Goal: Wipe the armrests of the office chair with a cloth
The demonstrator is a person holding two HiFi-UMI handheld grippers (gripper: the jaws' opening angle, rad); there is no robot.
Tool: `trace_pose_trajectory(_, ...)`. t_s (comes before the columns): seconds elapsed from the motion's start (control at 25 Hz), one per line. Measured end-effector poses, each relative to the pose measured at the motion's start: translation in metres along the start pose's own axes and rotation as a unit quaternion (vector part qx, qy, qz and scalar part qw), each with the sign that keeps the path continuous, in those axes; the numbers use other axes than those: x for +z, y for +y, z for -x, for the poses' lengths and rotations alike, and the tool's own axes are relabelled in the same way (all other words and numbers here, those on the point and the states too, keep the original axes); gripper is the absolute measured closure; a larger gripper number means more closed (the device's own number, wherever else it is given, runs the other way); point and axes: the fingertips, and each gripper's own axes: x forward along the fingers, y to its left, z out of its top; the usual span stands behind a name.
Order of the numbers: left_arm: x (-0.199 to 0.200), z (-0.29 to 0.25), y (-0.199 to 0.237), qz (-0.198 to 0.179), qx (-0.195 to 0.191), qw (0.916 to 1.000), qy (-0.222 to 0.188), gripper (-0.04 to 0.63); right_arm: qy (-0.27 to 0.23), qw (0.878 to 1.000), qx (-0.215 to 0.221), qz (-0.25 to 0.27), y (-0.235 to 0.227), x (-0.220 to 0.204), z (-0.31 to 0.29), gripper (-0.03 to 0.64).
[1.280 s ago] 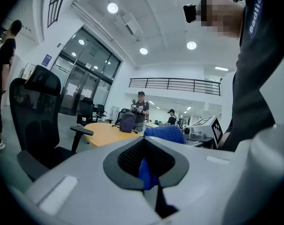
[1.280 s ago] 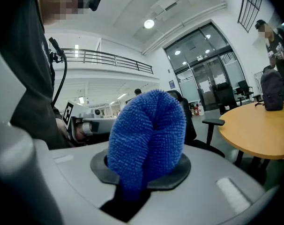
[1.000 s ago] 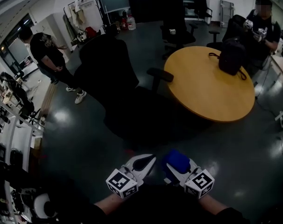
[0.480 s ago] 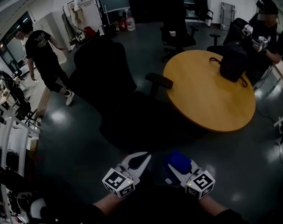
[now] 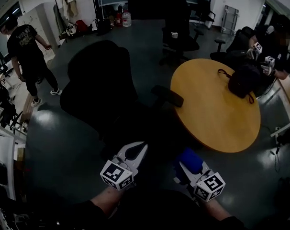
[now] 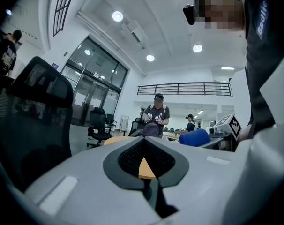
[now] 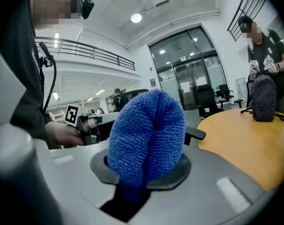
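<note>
Lengthwise, folded cloth (image 7: 146, 139) juts from right claw (image 5: 185, 166) toward armrest (image 5: 167, 96).

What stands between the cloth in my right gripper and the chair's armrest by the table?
Nothing visible. The cloth in the right gripper has open air up to the armrest; the table sits beside it.

- We log the cloth (image 7: 146, 135): blue, nubby microfibre, folded into a plump bunch and pinched between the jaws of the right gripper (image 7: 143, 175).
- Office chair (image 5: 99, 80): black, tall mesh back, upright on the floor.
- One armrest (image 5: 167, 96) shows: a dark padded bar just beside the round tabletop (image 5: 217, 114) edge, apart from the cloth.
</note>
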Motion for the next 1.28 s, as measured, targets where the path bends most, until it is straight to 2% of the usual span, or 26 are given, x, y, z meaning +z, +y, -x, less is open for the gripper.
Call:
trace_pose_trajectory(0.28,0.009,-0.017,0.085,-0.005,-0.005,1.0,0.003,0.58,0.005,0.999,-0.047,0.015,-0.026,0.034,-0.049,0.512)
trace_pose_trajectory(0.56,0.033,-0.032,0.131,-0.018,-0.003,0.9998,-0.001,0.58,0.012,0.997,-0.076,0.015,-0.042,0.05,-0.064,0.512)
trace_pose_trajectory(0.8,0.032,-0.051,0.145,-0.023,0.009,0.9997,0.007,0.58,0.008,0.997,-0.074,0.016,-0.069,0.056,-0.075,0.512)
trace_pose_trajectory(1.0,0.034,-0.069,0.168,-0.03,0.033,0.9989,0.015,0.58,0.013,0.998,-0.056,0.006,-0.091,0.057,-0.097,0.512)
trace_pose_trajectory(1.28,0.015,-0.127,0.205,-0.033,0.061,0.9966,0.046,0.58,0.033,0.999,-0.042,-0.001,-0.163,0.056,-0.127,0.512)
